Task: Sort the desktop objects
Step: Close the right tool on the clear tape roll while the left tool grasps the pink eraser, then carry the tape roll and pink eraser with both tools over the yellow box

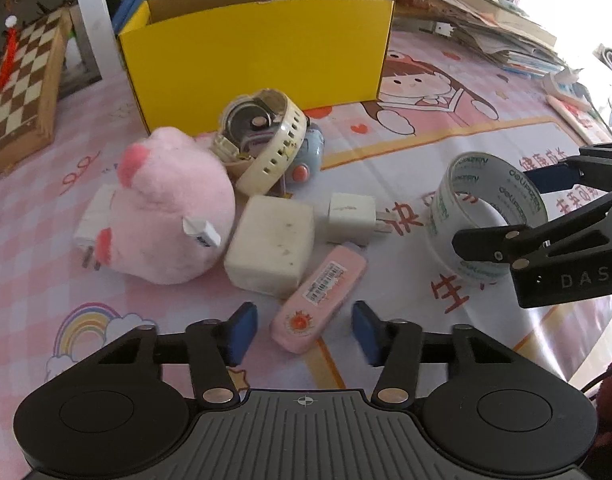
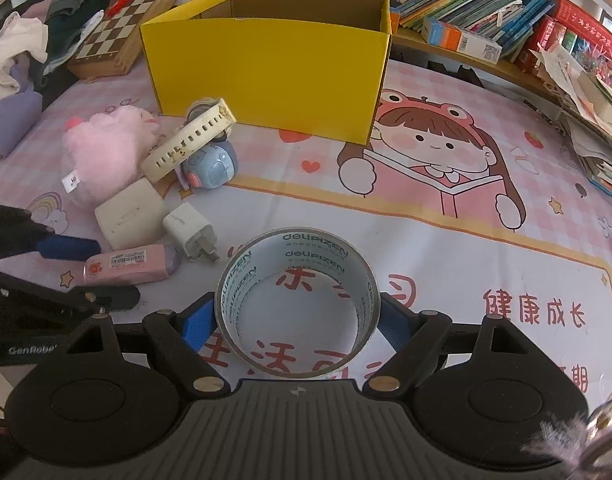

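- Right gripper (image 2: 296,322): jaws set on either side of the clear tape roll (image 2: 298,304), blue pads touching its outer wall; reads as a grip on the roll, which stands on its edge ring on the bench (image 2: 445,240), near side, well right of the clutter.
- Left gripper (image 1: 304,332): jaws partly closed but not yet pressing; the near end of the pink correction-tape case (image 1: 319,290) lies between the pads with a gap on each side.
- The case lies diagonally, its far end just beside the large white charger (image 1: 272,250) and the small white plug adapter (image 1: 351,218).
- Advice, left: centre on the case's near half and close across its narrow width, so the pads miss the charger.
- Advice, right: squeeze gently; the roll's thin wall looks likely to flex.
- Target, likely: the yellow cardboard box (image 2: 266,68) at the far side, open at the top. Lift clear over its front wall.
- Pink plush toy (image 1: 166,208) and cream watch (image 1: 262,144) are left untouched.
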